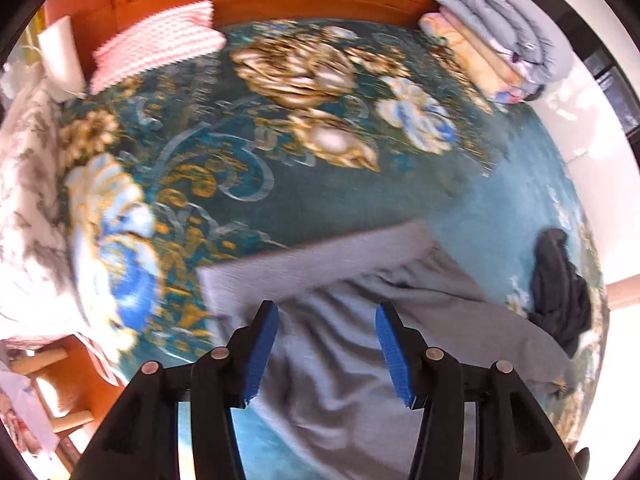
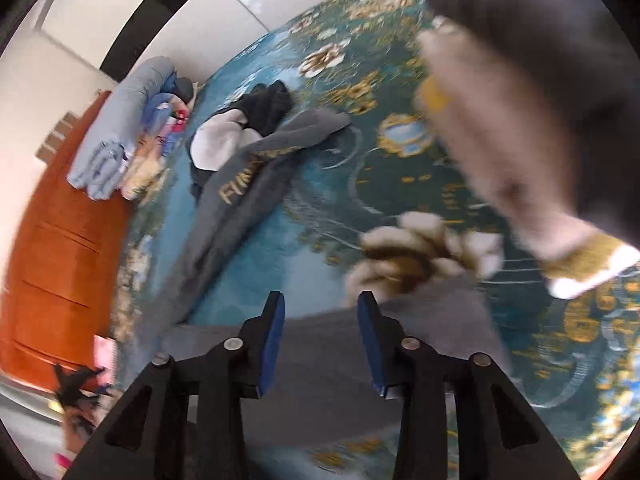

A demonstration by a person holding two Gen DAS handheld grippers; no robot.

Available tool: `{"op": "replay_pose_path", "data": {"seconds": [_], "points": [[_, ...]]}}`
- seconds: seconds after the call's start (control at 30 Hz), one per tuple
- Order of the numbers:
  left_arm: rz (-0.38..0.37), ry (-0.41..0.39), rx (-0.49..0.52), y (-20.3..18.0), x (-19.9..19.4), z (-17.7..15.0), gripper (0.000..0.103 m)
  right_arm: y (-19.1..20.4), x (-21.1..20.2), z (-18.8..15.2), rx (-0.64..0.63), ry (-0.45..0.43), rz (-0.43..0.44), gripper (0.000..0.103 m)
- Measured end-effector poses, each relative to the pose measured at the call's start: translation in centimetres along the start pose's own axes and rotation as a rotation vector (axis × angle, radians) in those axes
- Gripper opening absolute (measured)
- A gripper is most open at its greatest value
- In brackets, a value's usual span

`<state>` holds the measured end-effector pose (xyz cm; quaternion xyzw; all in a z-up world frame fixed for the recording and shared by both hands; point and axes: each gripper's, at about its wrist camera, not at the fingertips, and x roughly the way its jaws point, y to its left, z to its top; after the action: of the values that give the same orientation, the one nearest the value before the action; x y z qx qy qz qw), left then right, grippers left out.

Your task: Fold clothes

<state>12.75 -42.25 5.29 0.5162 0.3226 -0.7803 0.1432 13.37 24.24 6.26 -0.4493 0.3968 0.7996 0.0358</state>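
Observation:
A grey garment (image 1: 352,344) lies spread on a teal floral bedspread (image 1: 256,152), with one folded edge toward the bed's middle. My left gripper (image 1: 326,312) hovers just above it, open and empty, blue pads (image 1: 262,352) wide apart. In the right wrist view the same grey garment (image 2: 320,376) lies under my right gripper (image 2: 322,304), which is open and empty. A grey garment with gold lettering (image 2: 244,192) stretches away to the left. A dark garment (image 2: 264,108) lies beyond it; it also shows in the left wrist view (image 1: 560,284).
Folded quilts (image 1: 492,28) are stacked at the headboard's right, a pink pillow (image 1: 156,44) at its left. A white patterned quilt (image 1: 28,208) lies on the left. A person's forearm in a dark sleeve (image 2: 520,120) crosses the right wrist view. Orange wooden headboard (image 2: 60,264) stands left.

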Motion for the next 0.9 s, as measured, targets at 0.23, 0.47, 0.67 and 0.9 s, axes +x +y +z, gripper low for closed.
{"op": "replay_pose_path", "data": {"seconds": [0.23,0.47,0.67,0.9], "points": [[-0.105,0.050,-0.054,-2.5,2.0,-2.8,0.056,-0.7,8.4,8.2,0.311,0.023,0.150,0.047],[-0.165,0.082,-0.152,-2.2,4.6,-4.2,0.057,-3.8,13.7,13.8,0.582,-0.058,0.156,0.048],[-0.151,0.119,-0.169,-2.4,6.6,-4.5,0.057,-4.2,17.0,15.1,0.670,-0.044,0.181,0.048],[-0.162,0.140,-0.156,-3.0,7.3,-4.7,0.057,-1.6,13.3,16.8,0.506,-0.110,0.131,0.006]]}}
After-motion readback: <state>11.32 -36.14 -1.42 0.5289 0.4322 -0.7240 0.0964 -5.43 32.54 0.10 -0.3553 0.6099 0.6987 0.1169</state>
